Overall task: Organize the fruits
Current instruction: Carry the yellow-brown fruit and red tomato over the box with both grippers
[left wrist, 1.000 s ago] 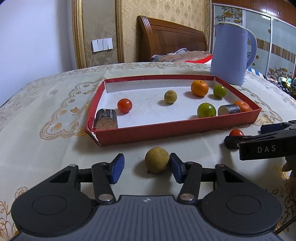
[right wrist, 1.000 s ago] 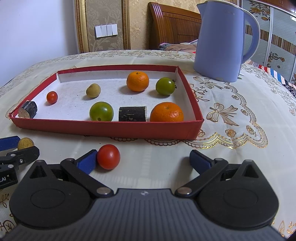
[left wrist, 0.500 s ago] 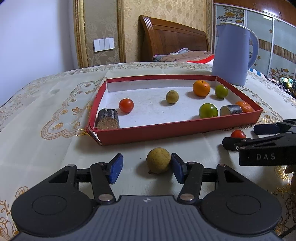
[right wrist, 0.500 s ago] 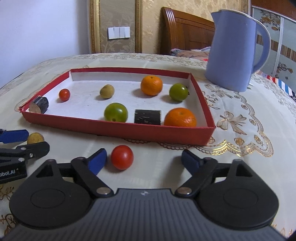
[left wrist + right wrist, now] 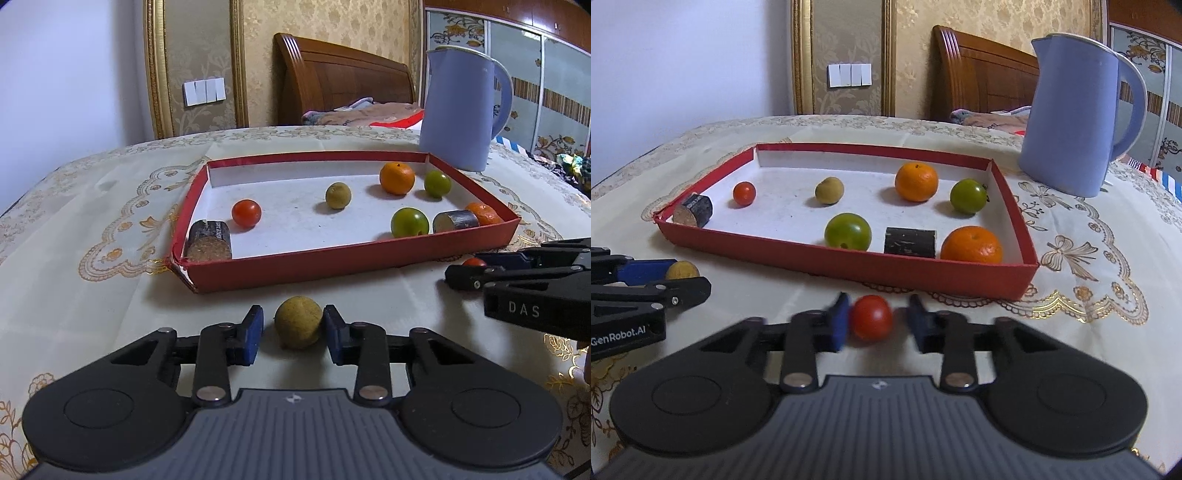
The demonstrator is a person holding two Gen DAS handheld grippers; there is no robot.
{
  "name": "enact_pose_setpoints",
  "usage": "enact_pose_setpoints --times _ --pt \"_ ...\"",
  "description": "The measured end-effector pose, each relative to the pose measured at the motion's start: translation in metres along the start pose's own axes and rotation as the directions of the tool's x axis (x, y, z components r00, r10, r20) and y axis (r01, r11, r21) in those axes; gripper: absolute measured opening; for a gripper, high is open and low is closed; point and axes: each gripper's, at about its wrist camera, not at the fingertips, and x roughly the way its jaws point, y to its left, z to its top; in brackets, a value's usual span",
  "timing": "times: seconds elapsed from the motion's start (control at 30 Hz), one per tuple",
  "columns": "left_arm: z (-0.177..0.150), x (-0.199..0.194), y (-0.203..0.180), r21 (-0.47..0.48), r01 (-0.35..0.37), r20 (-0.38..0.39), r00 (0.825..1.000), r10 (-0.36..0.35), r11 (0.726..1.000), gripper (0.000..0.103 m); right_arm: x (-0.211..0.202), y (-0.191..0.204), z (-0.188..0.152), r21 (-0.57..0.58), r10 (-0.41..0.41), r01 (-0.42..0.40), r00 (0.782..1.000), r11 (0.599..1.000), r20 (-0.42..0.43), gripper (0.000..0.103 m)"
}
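A red-walled tray (image 5: 332, 266) (image 5: 849, 264) on the table holds several fruits and two dark cylinders. My left gripper (image 5: 293, 330) stands low on the cloth in front of the tray, its blue pads around a tan round fruit (image 5: 298, 322); the right pad touches it, a small gap shows at the left pad. My right gripper (image 5: 877, 321) is around a red tomato (image 5: 871, 316) on the cloth; its left pad touches, a gap shows on the right, and its fingers are motion-blurred. Each gripper shows in the other's view (image 5: 517, 273) (image 5: 646, 284).
A tall blue jug (image 5: 460, 110) (image 5: 1075, 114) stands behind the tray's right corner. In the tray lie two oranges (image 5: 916, 182) (image 5: 971, 244), two green fruits (image 5: 847, 231) (image 5: 968, 196), a small tomato (image 5: 744, 193) and a tan fruit (image 5: 829, 190). A bed headboard stands behind the table.
Both grippers have narrowed around their fruits. The right gripper has shifted left so the tomato sits between its pads, and its jaws have closed in a lot.
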Motion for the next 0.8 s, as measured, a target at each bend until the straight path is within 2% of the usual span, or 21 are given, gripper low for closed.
enact_pose_setpoints --times 0.17,0.5,0.8 --pt "-0.001 -0.001 0.001 -0.010 0.000 0.008 1.000 0.000 1.000 0.027 -0.003 -0.002 -0.001 0.014 -0.008 0.008 1.000 1.000 0.015 0.022" --pt "0.003 -0.015 -0.004 0.002 -0.005 0.054 0.999 0.005 1.000 0.027 -0.031 -0.007 -0.006 0.036 0.003 -0.007 0.994 0.999 0.110 0.022" --pt "0.026 -0.018 -0.020 0.027 0.013 0.079 0.997 -0.015 1.000 0.027 -0.043 -0.015 0.014 0.057 -0.027 0.017 0.984 0.998 0.174 0.023"
